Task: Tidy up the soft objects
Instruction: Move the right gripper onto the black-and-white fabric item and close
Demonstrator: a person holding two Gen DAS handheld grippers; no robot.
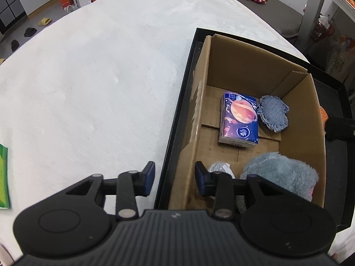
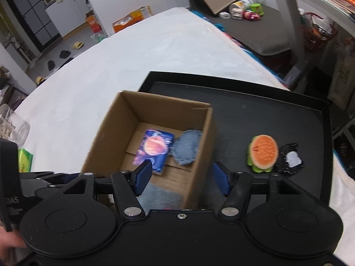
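**A:** On the black tray [image 2: 244,119], right of the cardboard box [image 2: 199,137], the burger plush [image 2: 264,153] sits against a dark patch [image 2: 289,161]. Both tools?

**B:** Left tool [image 1: 175,178] gapes, astride the box's wall, gripping nothing; right tool [image 2: 182,177] stands parted and empty.

**A:** How will the plush handle?

**B:** Light and squashy, I'd judge. Pinch across its middle, bun to bun; the tissue pack [image 1: 239,119], denim pad [image 1: 274,113] and fluffy cloth [image 1: 281,170] are boxed.
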